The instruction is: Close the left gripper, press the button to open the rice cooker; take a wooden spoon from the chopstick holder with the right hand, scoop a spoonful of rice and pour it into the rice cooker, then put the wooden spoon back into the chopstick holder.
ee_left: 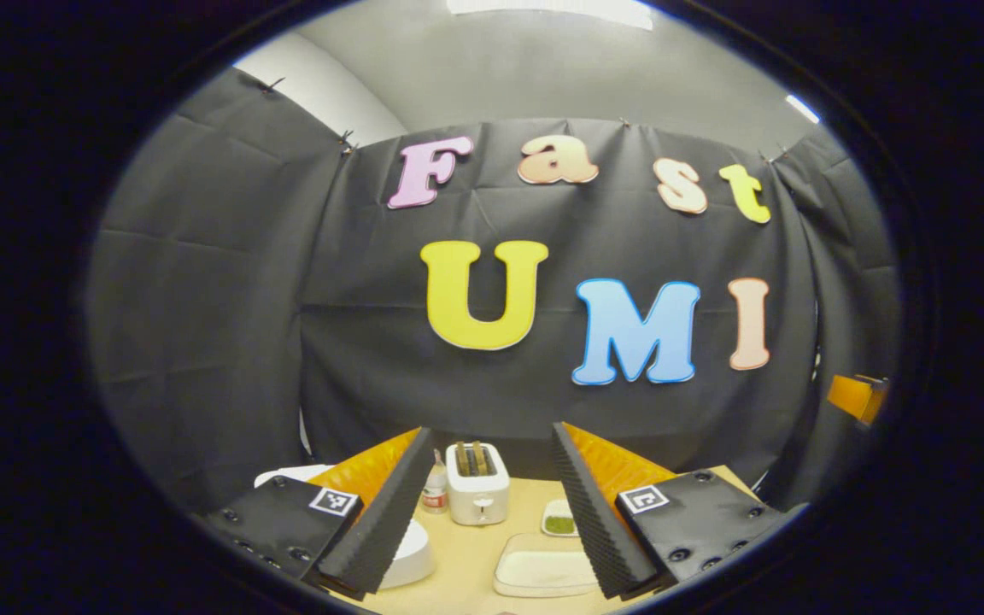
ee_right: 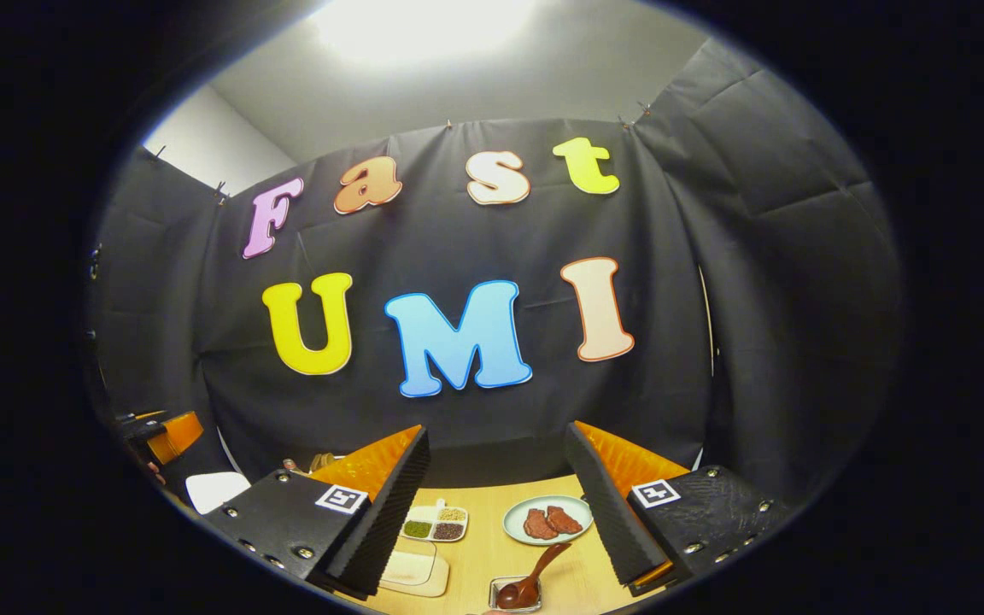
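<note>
My left gripper (ee_left: pixel 490 431) stands open above the wooden table, with nothing between its fingers. A white rounded appliance (ee_left: pixel 413 553), which looks like the rice cooker, sits low on the left, mostly hidden behind the left finger. My right gripper (ee_right: pixel 496 429) is open too and holds nothing. Below it, near the table's front edge, a dark wooden spoon (ee_right: pixel 536 574) leans in a small square holder (ee_right: pixel 511 598). A divided dish of grains (ee_right: pixel 434 523) lies farther back on the left.
A white toaster (ee_left: pixel 477 485) and a small bottle (ee_left: pixel 435 487) stand at the back. A white rectangular tray (ee_left: pixel 543 571) and a small green-filled dish (ee_left: pixel 559 519) lie in front. A plate of brown meat slices (ee_right: pixel 547 519) and a pale board (ee_right: pixel 411 571) flank the spoon.
</note>
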{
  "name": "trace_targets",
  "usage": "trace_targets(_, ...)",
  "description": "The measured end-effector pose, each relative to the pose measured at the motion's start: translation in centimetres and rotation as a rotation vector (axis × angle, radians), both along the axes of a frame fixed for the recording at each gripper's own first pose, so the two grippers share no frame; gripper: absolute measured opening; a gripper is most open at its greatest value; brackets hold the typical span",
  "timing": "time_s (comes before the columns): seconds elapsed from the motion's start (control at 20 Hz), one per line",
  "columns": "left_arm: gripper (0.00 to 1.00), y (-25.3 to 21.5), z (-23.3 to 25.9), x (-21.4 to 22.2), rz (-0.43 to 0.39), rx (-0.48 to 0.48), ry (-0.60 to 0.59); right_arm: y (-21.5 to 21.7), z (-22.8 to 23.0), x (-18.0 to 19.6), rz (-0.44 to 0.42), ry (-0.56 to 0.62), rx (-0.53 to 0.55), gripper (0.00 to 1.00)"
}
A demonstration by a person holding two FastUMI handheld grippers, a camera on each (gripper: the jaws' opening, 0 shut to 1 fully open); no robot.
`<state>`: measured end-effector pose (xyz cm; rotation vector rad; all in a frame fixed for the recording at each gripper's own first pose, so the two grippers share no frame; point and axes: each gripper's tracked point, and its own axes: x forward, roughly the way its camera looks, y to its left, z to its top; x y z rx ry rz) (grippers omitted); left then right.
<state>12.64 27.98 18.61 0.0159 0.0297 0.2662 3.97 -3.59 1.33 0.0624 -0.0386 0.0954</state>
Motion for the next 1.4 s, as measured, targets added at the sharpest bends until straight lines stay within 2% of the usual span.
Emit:
trace_targets(0.1, 0.95, -2.0, 1.3, -0.4, -0.044, 0.009, -0.037, 0.7, 0.3, -0.6, 0.014, -0.01, -0.004, 0.96)
trace_targets(0.15, 0.99, -2.6, 1.7, -0.5, -0.056, 0.011, -0.046, 1.0, 0.4, -0.7, 0.014, -0.012, -0.007, 0.97)
trace_targets(0.2, 0.95, -3.1, 1.6, -0.8, -0.069, 0.01, -0.043, 1.5, 0.4, -0.8, 0.02, -0.011, -0.003, 0.97)
trace_targets(0.3, 0.95, -3.4, 1.3, -0.9, -0.085, 0.008, -0.031, 2.3, 0.7, -1.1, 0.028, -0.009, 0.012, 0.97)
trace_targets(0.5, 0.95, -3.0, 1.5, -1.1, -0.096, 0.024, -0.032, 3.0, 1.0, -1.5, 0.025, -0.019, 0.007, 0.96)
trace_targets(0.55, 0.92, -2.9, 1.7, -1.1, -0.098, 0.034, -0.034, 3.2, 1.1, -1.4, 0.023, -0.02, 0.008, 0.96)
trace_targets(0.6, 0.95, -2.8, 1.7, -1.2, -0.101, 0.04, -0.034, 3.5, 1.2, -1.4, 0.022, -0.02, 0.008, 0.96)
trace_targets(0.65, 0.92, -2.9, 1.8, -1.2, -0.107, 0.046, -0.034, 3.9, 1.2, -1.4, 0.022, -0.019, 0.004, 0.96)
trace_targets(0.8, 0.99, -2.7, 2.1, -1.3, -0.119, 0.067, -0.041, 4.6, 1.4, -1.4, 0.015, -0.031, -0.013, 0.96)
trace_targets(0.9, 0.99, -2.5, 2.0, -1.2, -0.129, 0.067, -0.035, 5.5, 1.4, -1.4, 0.015, -0.029, -0.012, 0.96)
trace_targets(0.95, 0.95, -2.4, 1.9, -1.0, -0.133, 0.061, -0.033, 5.8, 1.3, -1.4, 0.014, -0.027, -0.012, 0.96)
trace_targets(1.3, 0.95, 0.0, 1.2, -0.8, -0.167, 0.044, -0.029, 7.4, 0.5, -2.1, -0.025, -0.019, -0.043, 0.96)
trace_targets(1.4, 0.99, 0.4, 1.0, -0.6, -0.183, 0.049, -0.032, 7.7, 0.3, -2.3, -0.043, -0.017, -0.044, 0.97)
